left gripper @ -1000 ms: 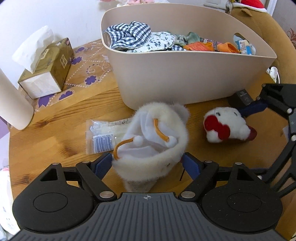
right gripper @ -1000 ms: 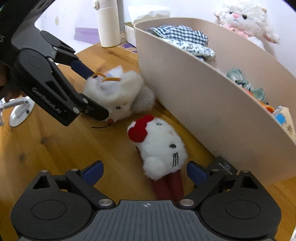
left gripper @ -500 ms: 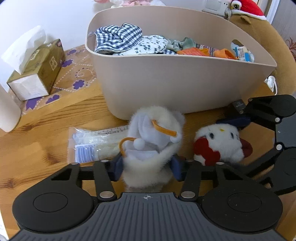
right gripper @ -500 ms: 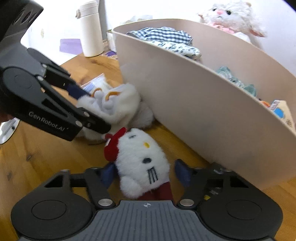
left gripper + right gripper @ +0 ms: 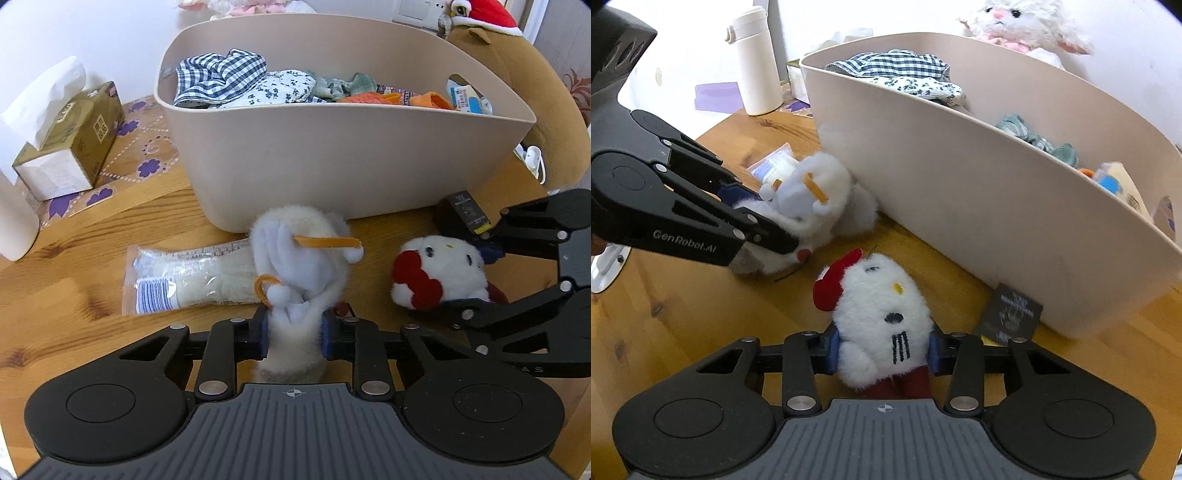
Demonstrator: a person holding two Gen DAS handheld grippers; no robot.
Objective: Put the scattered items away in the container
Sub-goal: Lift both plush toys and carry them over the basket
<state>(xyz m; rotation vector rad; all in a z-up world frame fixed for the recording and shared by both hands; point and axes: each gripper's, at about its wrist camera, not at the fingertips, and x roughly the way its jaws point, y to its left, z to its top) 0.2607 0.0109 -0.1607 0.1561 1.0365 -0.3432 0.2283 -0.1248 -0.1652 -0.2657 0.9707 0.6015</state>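
Note:
A fluffy white plush with orange cords (image 5: pixel 303 258) lies on the wooden table before the beige container (image 5: pixel 332 155). My left gripper (image 5: pixel 293 332) has its jaws closing, and its blue pads squeeze the plush's narrow lower end. To its right lies a white cat plush with a red bow (image 5: pixel 879 306); my right gripper (image 5: pixel 882 349) is closing too, pads pressed on both of its sides. In the right wrist view the left gripper (image 5: pixel 768 221) reaches in from the left onto the fluffy plush (image 5: pixel 820 199). The container (image 5: pixel 960 184) holds checked and flowered cloths and several small items.
A sealed plastic packet (image 5: pixel 184 277) lies left of the fluffy plush. A black adapter (image 5: pixel 1012 314) rests against the container's base. A tissue box (image 5: pixel 70 147) on a patterned mat, a white bottle (image 5: pixel 757 62), a brown plush (image 5: pixel 535 92) and a lamb plush (image 5: pixel 1023 18) surround the container.
Both grippers went from wide open to closed, the left on the fluffy plush and the right on the cat plush. Both plush toys are now pinched and slightly raised at the gripped end.

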